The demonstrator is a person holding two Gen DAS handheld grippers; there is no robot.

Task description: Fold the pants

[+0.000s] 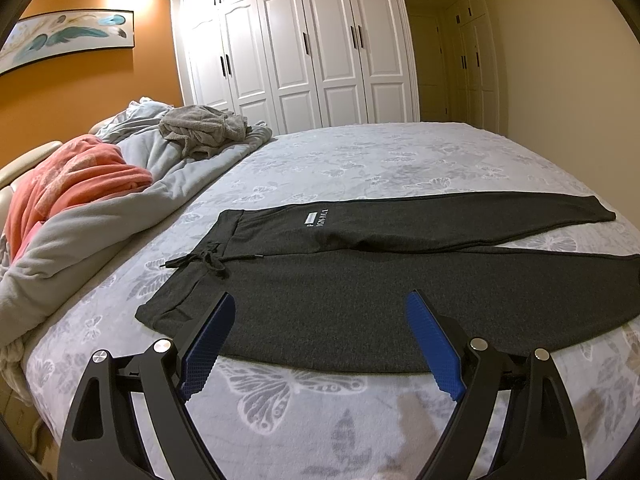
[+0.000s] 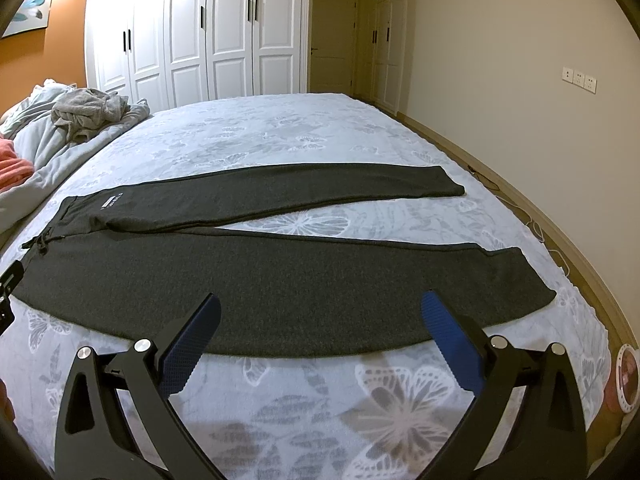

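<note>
left wrist view: your left gripper hangs with its blue-padded fingers spread wide and nothing between them, poised just over the near edge of the pants, close to the waistband end. in the right wrist view your right gripper is spread the same way, empty, its fingers over the near edge of the near leg, further toward the cuff. whether either pair of tips touches the cloth cannot be told.

the pants lie flat on the bed, waistband to your left with a knotted drawstring trailing off it, the two legs running to the right and splayed apart so a wedge of butterfly-print cover shows between them. the far leg carries a small white label near the hip.

the fabric looks like a soft, fairly thick knit: light, limp, with no stiffness of its own. it will likely sag and drag between two grip points, and the textured pads should hold it without slipping. pinch the near outer seam through both layers, one hold at the waistband corner and one toward the near cuff, so the near leg can be carried over onto the far one. take care not to gather the bed cover in with it.

a heap of grey blanket and an orange one sits well apart at the headboard end.
</note>
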